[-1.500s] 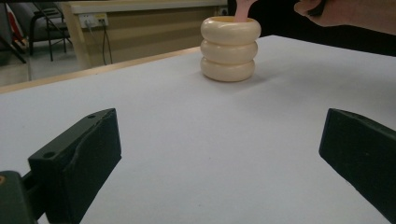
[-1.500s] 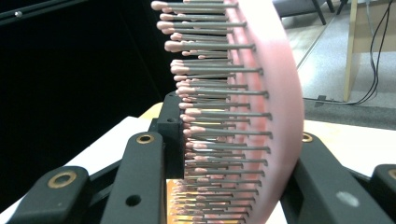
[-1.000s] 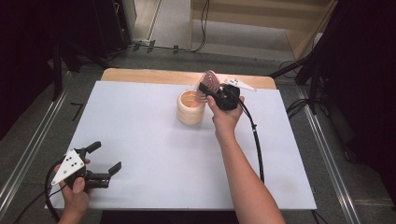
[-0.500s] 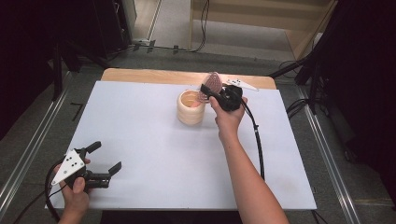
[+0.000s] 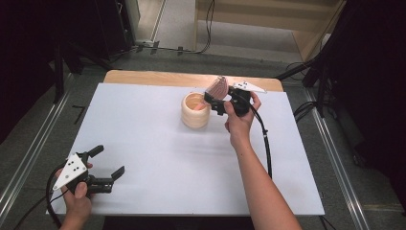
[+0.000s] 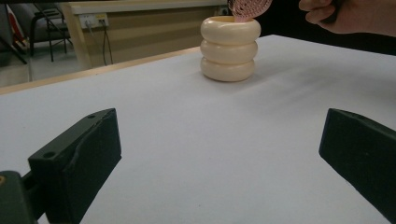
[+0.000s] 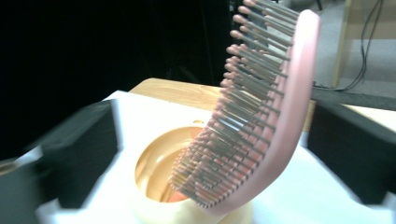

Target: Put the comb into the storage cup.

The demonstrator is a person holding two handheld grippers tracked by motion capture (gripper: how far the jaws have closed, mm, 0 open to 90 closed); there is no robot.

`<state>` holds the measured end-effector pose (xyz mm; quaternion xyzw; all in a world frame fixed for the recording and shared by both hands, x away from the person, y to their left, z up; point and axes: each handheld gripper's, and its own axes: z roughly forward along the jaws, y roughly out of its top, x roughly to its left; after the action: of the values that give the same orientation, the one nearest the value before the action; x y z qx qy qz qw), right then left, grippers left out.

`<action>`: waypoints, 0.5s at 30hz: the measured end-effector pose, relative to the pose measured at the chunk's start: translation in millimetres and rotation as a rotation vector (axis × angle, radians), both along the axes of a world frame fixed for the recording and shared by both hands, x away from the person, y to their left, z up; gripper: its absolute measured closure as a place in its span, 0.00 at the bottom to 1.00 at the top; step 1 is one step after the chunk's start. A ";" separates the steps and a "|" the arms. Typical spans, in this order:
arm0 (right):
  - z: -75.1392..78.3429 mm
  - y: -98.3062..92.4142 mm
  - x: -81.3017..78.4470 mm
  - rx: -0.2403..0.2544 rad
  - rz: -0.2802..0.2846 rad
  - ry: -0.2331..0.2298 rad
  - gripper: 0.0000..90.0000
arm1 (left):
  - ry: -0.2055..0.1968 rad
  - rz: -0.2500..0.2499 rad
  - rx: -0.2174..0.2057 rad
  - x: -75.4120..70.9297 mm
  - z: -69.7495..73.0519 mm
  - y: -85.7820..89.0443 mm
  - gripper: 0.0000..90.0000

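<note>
With its handle down inside the cream holder [image 5: 195,111] near the bench's far edge, the pink hairbrush [image 5: 216,87] stands placed; my right gripper [image 5: 214,103] has just spread its jaws, brush between them, unpressed. Left: withdraw. My left gripper [image 5: 106,166] idles, jaws apart, near corner.
</note>
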<state>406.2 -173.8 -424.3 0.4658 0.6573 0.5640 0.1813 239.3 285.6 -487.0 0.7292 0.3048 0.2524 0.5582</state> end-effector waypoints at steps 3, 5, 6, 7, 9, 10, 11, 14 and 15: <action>0.2 -2.3 -5.2 0.001 0.010 -0.009 0.00 | -0.001 0.000 0.000 0.0 0.0 0.0 0.00; -0.2 -3.0 -8.6 -0.016 0.003 -0.021 0.00 | -0.002 0.000 -0.001 -0.1 0.1 0.0 0.00; -0.3 -3.7 -11.0 -0.021 -0.004 -0.026 0.00 | -0.002 0.000 0.000 -0.1 0.1 0.0 0.00; -0.3 -4.4 -12.3 -0.023 -0.005 -0.029 0.00 | -0.001 0.000 0.000 -0.2 0.1 0.0 0.00; -0.6 -6.6 -15.7 -0.020 0.004 -0.035 0.00 | -0.001 0.000 0.000 -0.1 0.1 -0.1 0.00; -0.8 -7.4 -16.6 -0.023 0.006 -0.039 0.00 | -0.001 0.000 0.000 -0.1 0.1 -0.1 0.00; -0.8 -8.2 -18.2 -0.023 0.011 -0.037 0.00 | -0.001 0.000 0.000 -0.1 0.1 -0.2 0.00; -1.0 -10.4 -23.1 -0.038 0.018 -0.047 0.00 | -0.001 0.000 0.000 0.0 0.0 -0.2 0.00; -0.9 -11.0 -24.8 -0.038 0.018 -0.051 0.00 | -0.001 0.000 -0.001 0.0 0.0 -0.3 0.00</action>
<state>381.4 -184.8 -425.2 0.4416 0.6674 0.5647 0.2018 239.3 285.3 -487.0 0.7289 0.3045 0.2529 0.5586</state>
